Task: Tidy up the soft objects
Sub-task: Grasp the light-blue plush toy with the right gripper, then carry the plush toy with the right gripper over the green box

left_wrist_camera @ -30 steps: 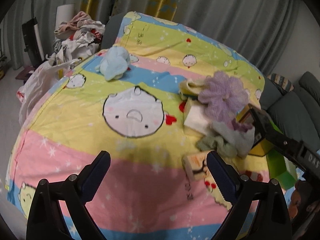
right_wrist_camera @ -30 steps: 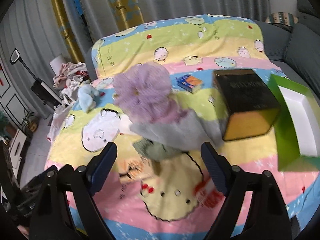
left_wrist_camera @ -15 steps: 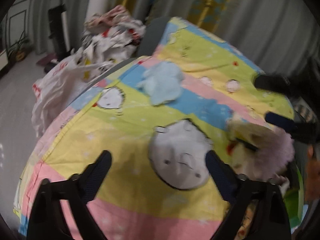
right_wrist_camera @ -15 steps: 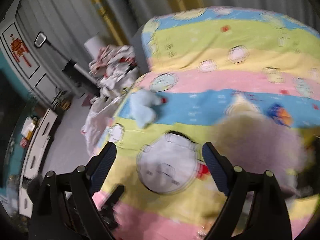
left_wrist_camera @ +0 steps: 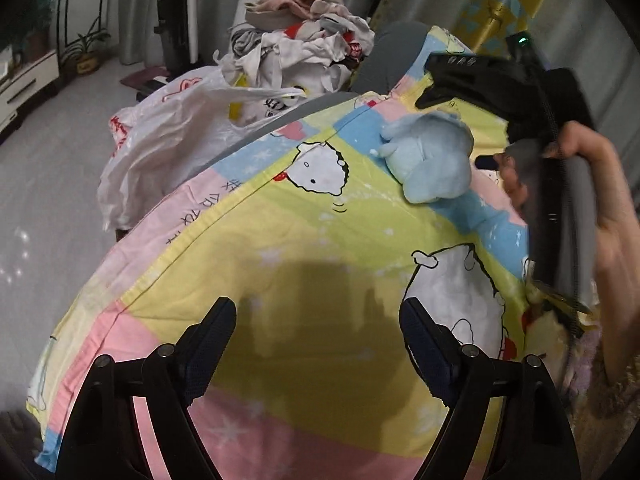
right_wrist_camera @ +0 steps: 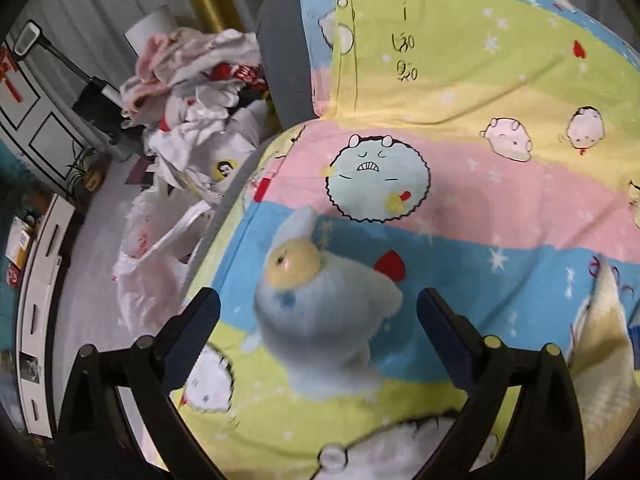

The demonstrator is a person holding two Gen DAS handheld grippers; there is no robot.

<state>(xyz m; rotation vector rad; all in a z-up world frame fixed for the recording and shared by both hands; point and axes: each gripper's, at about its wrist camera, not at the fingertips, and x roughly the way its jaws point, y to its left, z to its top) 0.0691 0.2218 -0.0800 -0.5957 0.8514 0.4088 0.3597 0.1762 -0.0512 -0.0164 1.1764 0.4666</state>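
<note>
A blue plush toy (right_wrist_camera: 320,312) is seen lying on a striped cartoon sheet (right_wrist_camera: 500,208), on the blue band near the sheet's left edge. The right tool (right_wrist_camera: 318,312) is held over the toy with its jaws spread wide; they have just been opening further, and the toy sits between the fingers (right_wrist_camera: 196,320) without being pressed by them. In the left wrist view the same toy (left_wrist_camera: 432,160) is seen far right on the sheet (left_wrist_camera: 280,240), with the right tool (left_wrist_camera: 460,132) and the hand (left_wrist_camera: 592,184) holding it just beside it. The left tool (left_wrist_camera: 316,340) is kept released over a bare yellow patch of sheet, with nothing between its fingers (left_wrist_camera: 212,344); its jaws were closing a little within the last second. A pile of clothes (left_wrist_camera: 304,40) and a white plastic bag (left_wrist_camera: 168,132) are seen beyond the left edge. Part of a purple puff (left_wrist_camera: 588,360) is visible at the right, under the person's arm.
</note>
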